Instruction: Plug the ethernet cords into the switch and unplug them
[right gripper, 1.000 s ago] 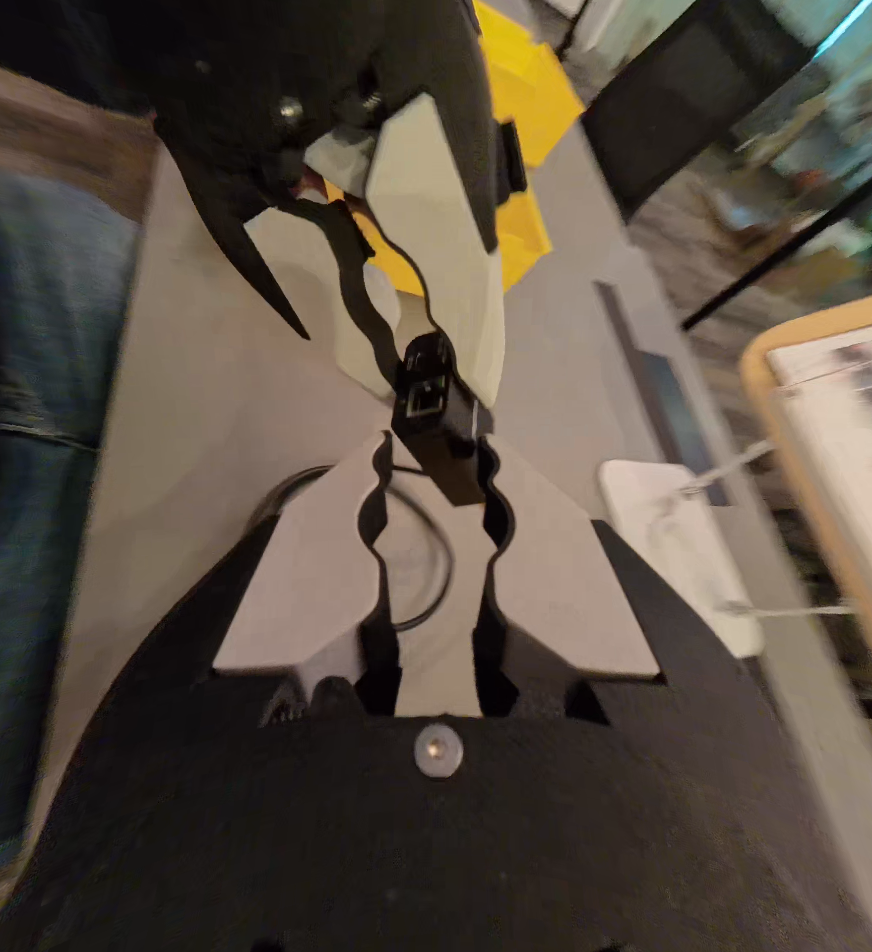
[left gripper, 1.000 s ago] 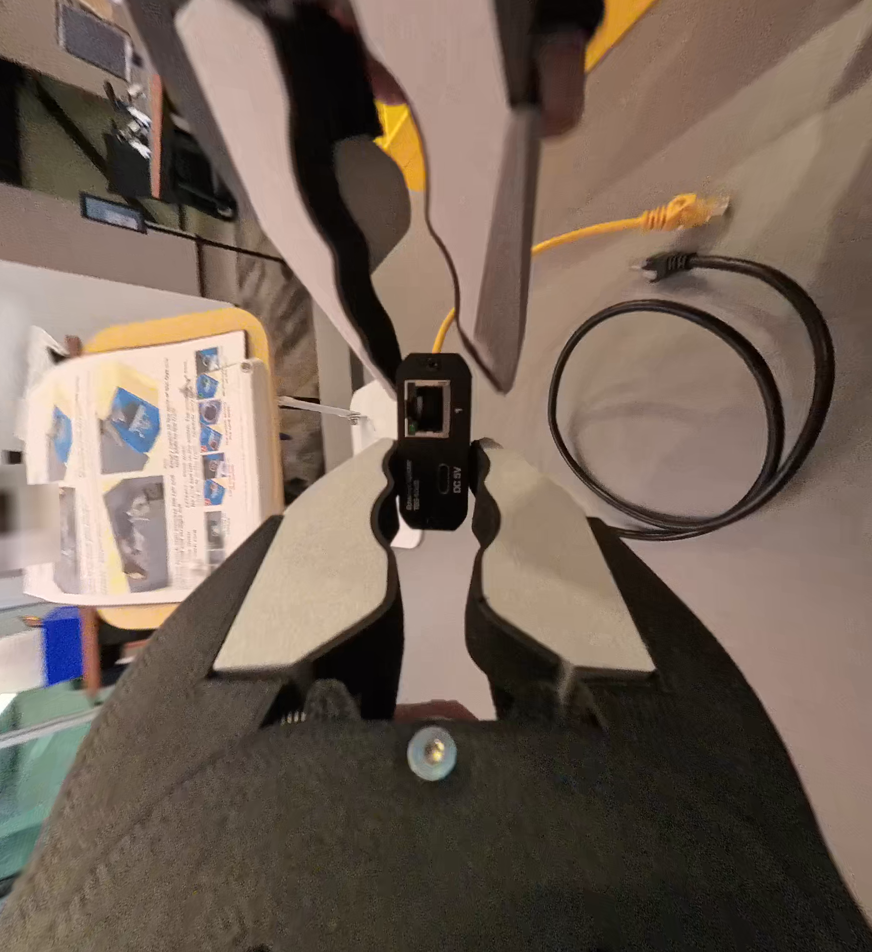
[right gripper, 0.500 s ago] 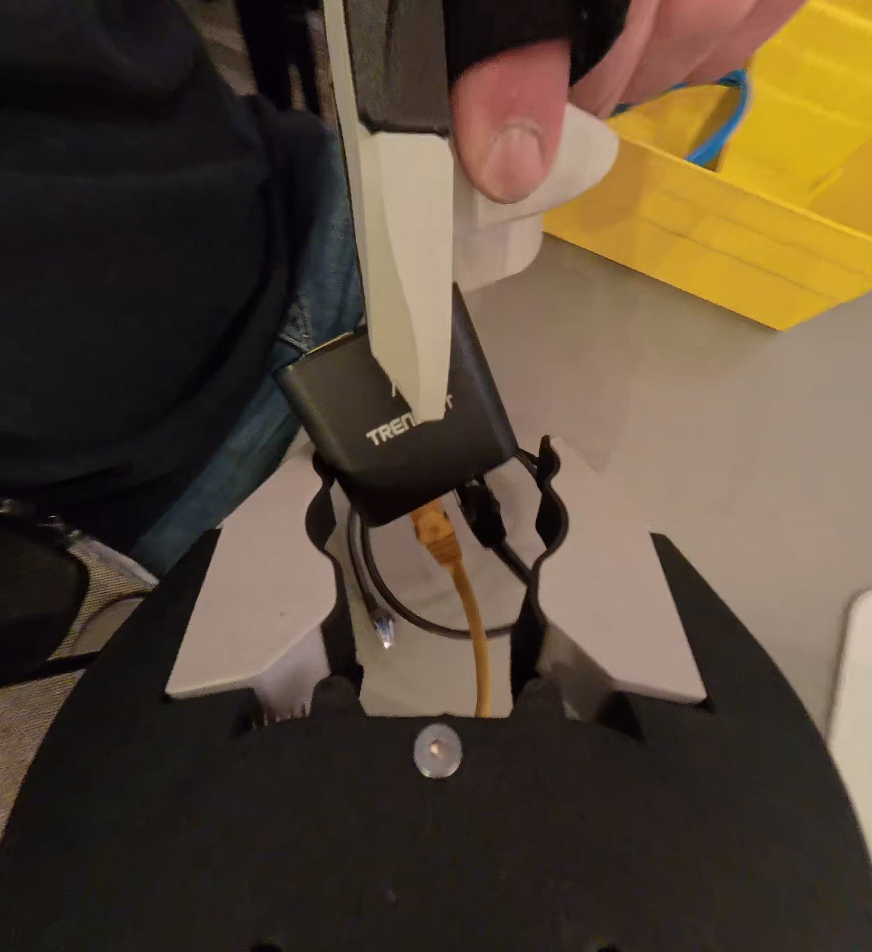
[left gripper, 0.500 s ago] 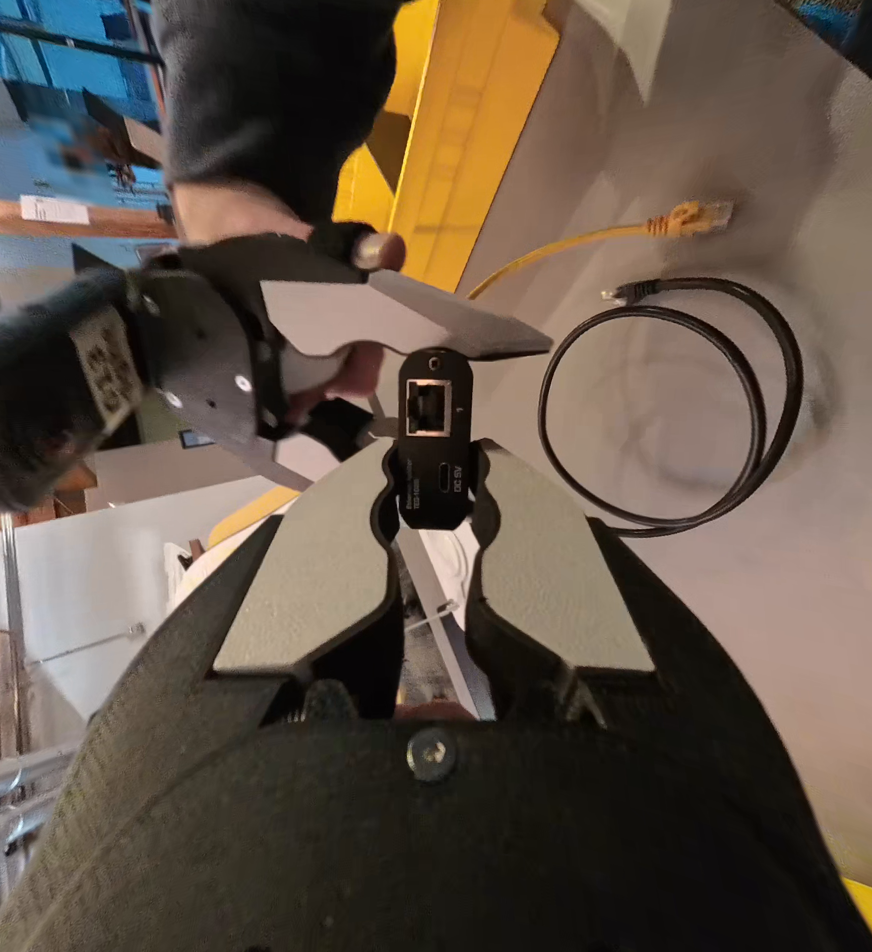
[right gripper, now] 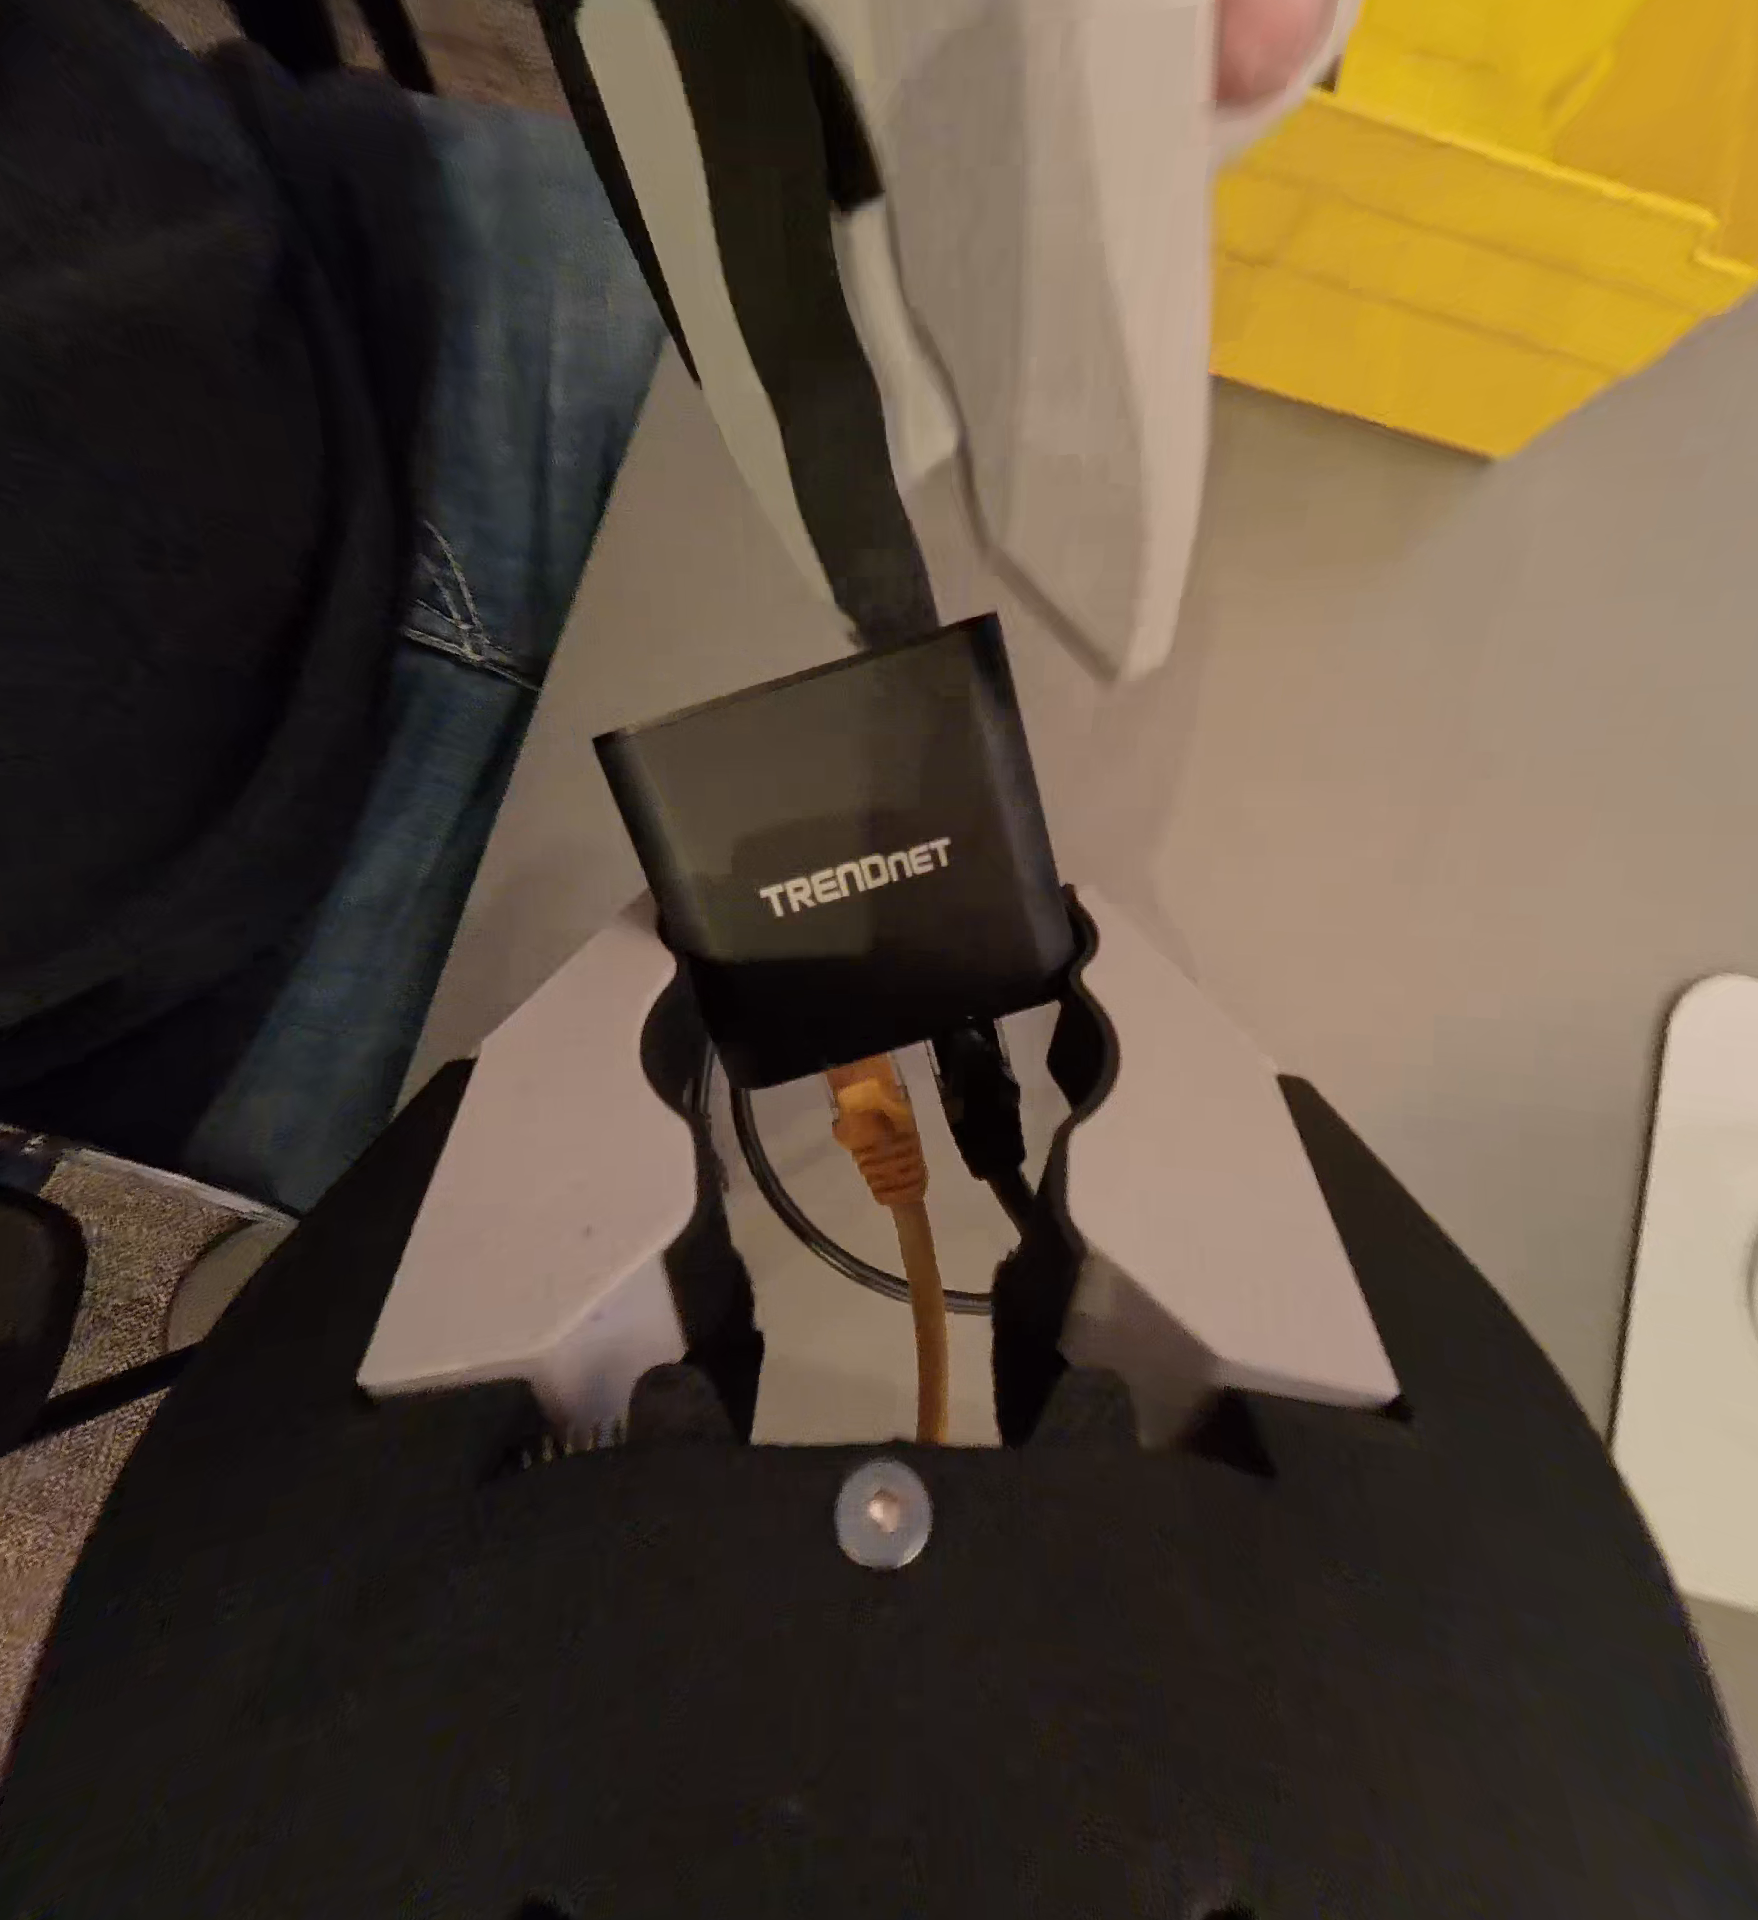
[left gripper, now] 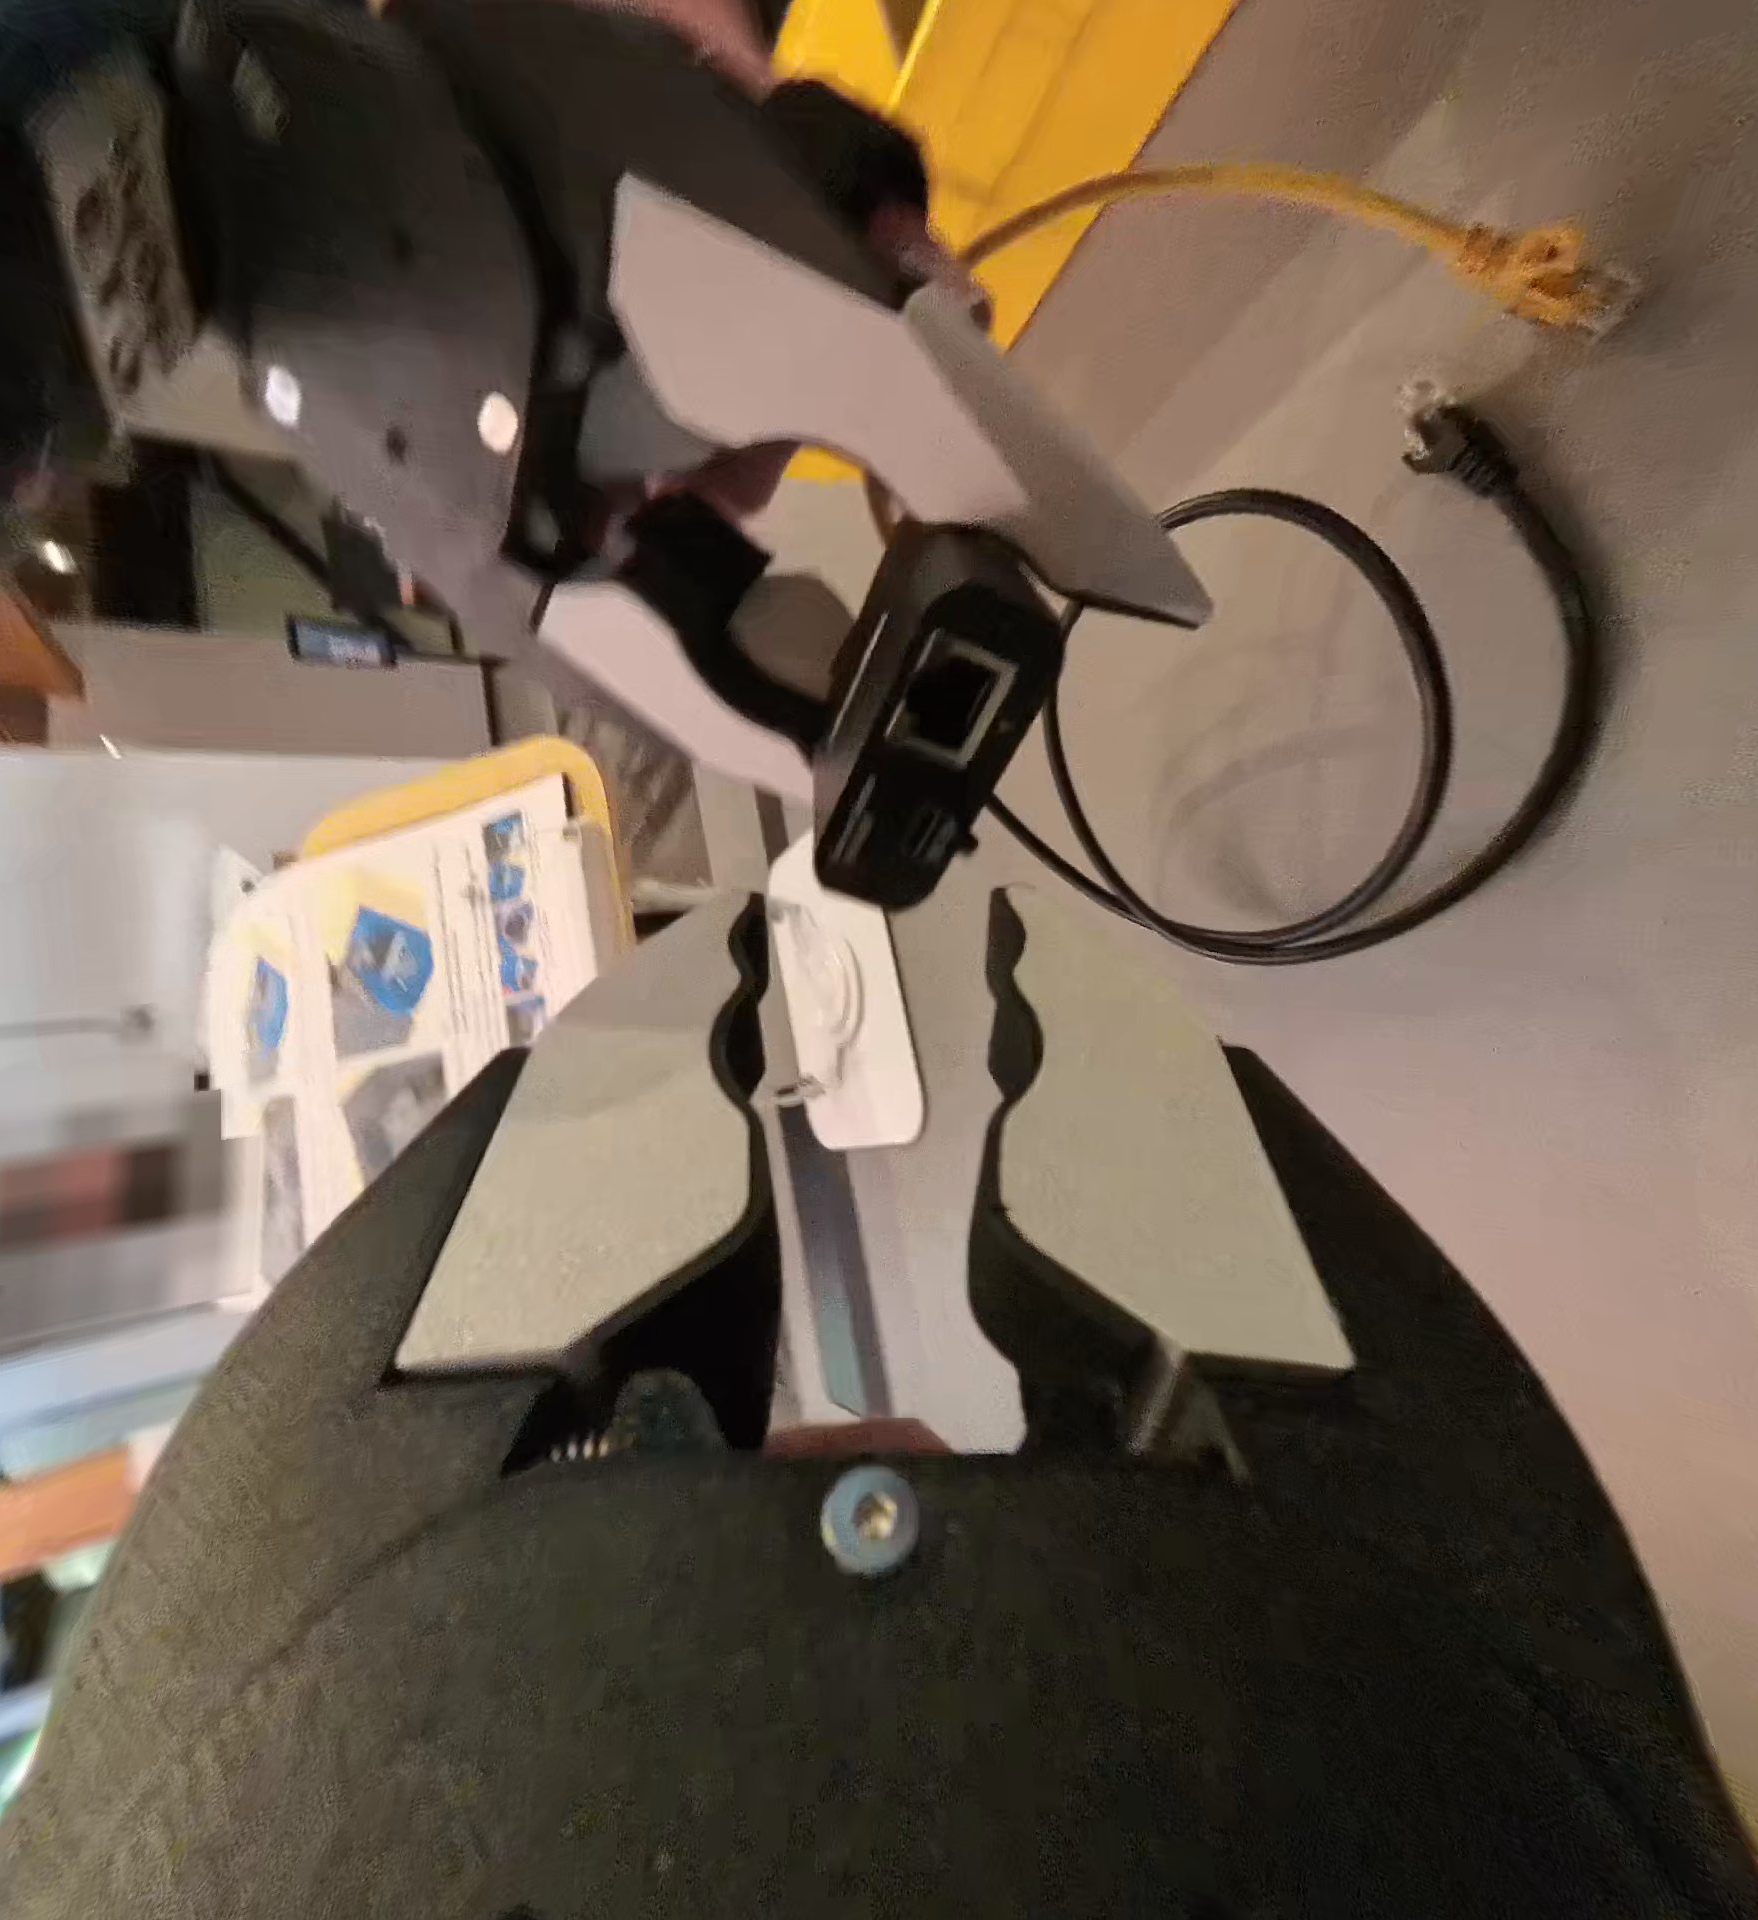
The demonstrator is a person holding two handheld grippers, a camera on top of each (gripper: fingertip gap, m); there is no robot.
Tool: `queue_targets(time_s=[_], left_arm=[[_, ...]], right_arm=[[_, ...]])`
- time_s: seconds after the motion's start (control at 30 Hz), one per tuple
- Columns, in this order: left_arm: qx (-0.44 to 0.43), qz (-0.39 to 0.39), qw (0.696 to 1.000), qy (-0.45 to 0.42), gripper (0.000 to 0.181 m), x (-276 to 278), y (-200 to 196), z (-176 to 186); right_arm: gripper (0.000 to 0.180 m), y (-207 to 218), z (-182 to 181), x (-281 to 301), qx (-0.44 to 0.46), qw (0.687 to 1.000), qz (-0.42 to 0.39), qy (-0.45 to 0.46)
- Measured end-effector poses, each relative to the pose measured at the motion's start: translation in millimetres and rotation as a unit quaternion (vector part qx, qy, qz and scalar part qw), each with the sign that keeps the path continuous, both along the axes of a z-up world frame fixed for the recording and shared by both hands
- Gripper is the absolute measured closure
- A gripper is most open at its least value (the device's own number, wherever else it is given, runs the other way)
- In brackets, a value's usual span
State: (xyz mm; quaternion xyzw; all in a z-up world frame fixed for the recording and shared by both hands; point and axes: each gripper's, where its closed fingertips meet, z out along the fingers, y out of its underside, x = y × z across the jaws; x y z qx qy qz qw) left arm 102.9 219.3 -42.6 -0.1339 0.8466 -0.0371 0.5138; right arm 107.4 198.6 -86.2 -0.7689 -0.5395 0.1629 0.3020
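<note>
in the left wrist view the left claw has let go: half a second ago it was clenched on the ethernet switch, and now its jaws stand apart and empty just below the switch. the switch hangs above the bench in the grasp of the right claw, which comes in from the upper left of it. i read this as a handover done, which frees the left claw to fetch a cord. the switch's narrow port face looks toward this camera with one socket empty, and that face's long axis slants from upper right to lower left. right of the switch the black ethernet cord lies looped, and up right of it the yellow ethernet cord lies too, both plugs free on the bench. in the right wrist view the right claw is clamped on the switch's near corners. the broad lettered face looks at the camera and the body runs away from the claw, leaning a little left. both plugs show just under the switch's near edge. this view alone cannot tell whether they are seated, but the left view shows them lying loose, so plugging in is not yet done.
</note>
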Motion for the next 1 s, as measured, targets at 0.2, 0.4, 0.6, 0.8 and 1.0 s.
queue_targets(time_s=[0.2, 0.4, 0.6, 0.8, 1.0], left_arm=[[-0.079, 0.123, 0.989, -0.028, 0.136, -32.6, 50.1, 20.9], [-0.118, 0.290, 0.950, -0.008, 0.133, -122.9, 129.5, 29.0], [-0.109, 0.432, 0.894, 0.048, 0.137, -221.9, 183.0, 7.7], [-0.171, 0.588, 0.786, 0.087, 0.144, -305.8, 211.0, -32.9], [-0.251, 0.678, 0.683, 0.105, 0.145, -342.7, 195.2, -90.6]], right_arm=[[0.114, 16.5, -2.3, 19.6, 0.021, 0.995, -0.094, -0.024], [0.114, 23.6, -15.5, 33.7, 0.030, 0.986, -0.155, -0.061], [0.114, 23.8, -32.5, 36.2, 0.020, 0.983, -0.172, -0.060], [0.114, 20.6, -42.6, 33.3, 0.015, 0.983, -0.177, -0.049], [0.114, 20.1, -48.5, 30.5, 0.017, 0.983, -0.181, -0.035]])
